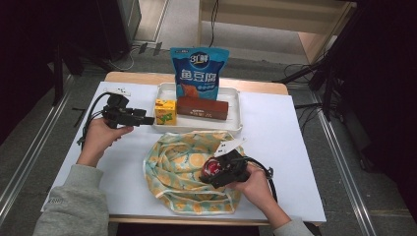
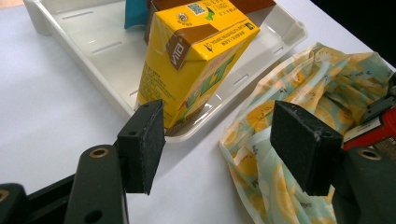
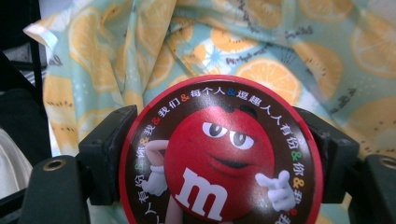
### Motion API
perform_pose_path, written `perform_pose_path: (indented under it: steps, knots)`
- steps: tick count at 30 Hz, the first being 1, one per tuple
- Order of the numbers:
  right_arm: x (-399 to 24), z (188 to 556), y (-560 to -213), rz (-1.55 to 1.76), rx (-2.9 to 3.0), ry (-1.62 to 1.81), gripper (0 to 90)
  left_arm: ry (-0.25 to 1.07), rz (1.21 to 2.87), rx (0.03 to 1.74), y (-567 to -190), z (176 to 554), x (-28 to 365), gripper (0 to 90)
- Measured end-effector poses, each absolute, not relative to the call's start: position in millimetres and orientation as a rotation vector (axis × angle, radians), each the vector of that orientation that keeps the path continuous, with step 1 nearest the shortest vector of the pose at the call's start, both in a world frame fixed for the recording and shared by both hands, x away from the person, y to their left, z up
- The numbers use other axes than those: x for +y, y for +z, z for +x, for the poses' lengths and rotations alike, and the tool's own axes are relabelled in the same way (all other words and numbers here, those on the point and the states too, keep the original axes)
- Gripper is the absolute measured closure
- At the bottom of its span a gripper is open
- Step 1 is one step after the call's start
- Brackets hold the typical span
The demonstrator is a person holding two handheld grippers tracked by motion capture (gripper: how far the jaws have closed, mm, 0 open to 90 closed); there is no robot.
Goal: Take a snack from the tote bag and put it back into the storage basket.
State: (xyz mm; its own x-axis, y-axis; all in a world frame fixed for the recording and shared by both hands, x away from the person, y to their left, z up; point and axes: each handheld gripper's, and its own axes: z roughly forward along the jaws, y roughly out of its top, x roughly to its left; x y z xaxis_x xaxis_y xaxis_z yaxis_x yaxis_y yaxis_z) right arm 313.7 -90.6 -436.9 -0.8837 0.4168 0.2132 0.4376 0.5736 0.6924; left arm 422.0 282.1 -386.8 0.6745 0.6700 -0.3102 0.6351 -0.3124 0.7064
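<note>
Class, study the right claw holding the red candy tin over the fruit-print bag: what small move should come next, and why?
Probably lower the right claw into the fruit-print bag and release: it is shut on the red candy tin, directly above the cloth.

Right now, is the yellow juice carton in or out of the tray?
In: the yellow juice carton stands inside the white tray, at its near rim.

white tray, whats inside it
A yellow juice carton, a brown box and a blue snack bag; the bag's base is hidden behind the box.
</note>
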Motion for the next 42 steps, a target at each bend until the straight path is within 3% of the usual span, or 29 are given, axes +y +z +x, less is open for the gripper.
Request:
perform_pose_path:
  steps: [42]
  knots:
    - [-91, 339, -395, -0.834, -2.731, -1.273, 23.3, 0.041, 2.028, 1.003, -387, 422, 282, 35.9]
